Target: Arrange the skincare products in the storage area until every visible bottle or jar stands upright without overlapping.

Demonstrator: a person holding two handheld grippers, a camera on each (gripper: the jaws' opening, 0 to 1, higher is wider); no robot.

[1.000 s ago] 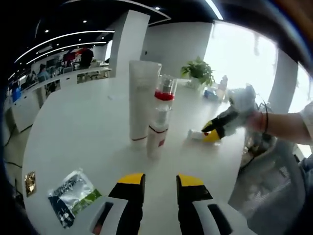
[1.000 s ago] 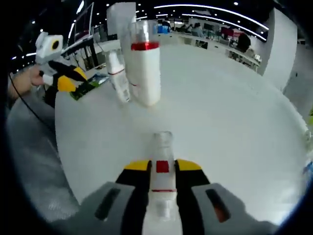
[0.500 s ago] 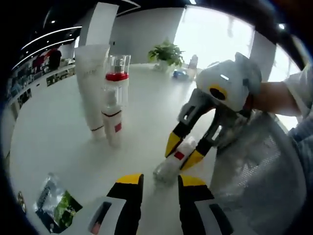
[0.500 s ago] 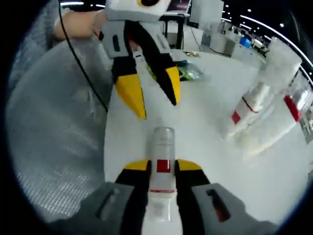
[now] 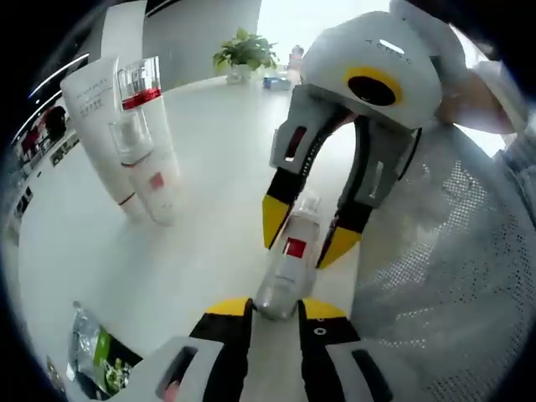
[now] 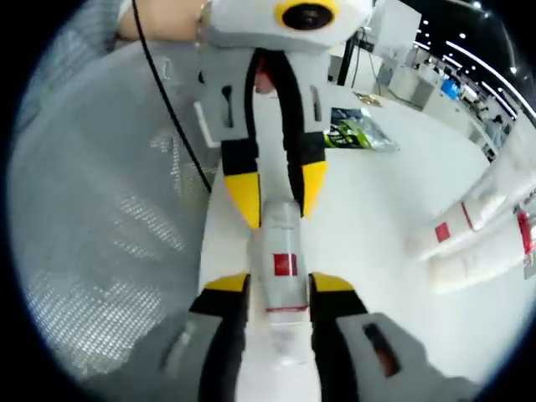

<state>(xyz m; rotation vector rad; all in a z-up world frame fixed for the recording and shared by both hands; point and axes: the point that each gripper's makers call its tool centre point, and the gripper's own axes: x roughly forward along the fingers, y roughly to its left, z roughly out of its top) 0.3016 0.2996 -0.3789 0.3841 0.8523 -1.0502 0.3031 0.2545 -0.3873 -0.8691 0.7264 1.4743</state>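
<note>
1. My right gripper is clamped on a small clear bottle with a red label, which lies along its jaws just above the white desk.
2. My left gripper faces it head-on. Its yellow tips stand on either side of that bottle's far end, and I cannot tell whether they press it or merely flank it.
3. Beyond the small bottle, well apart from it, three products stand upright and close together on the desk: a tall white tube, a red-collared pump bottle and a smaller bottle with a red square.
4. A green-and-silver sachet lies flat on the desk, off to one side of the small bottle.
5. Grey mesh fabric runs along the desk edge beside the small bottle.
</note>
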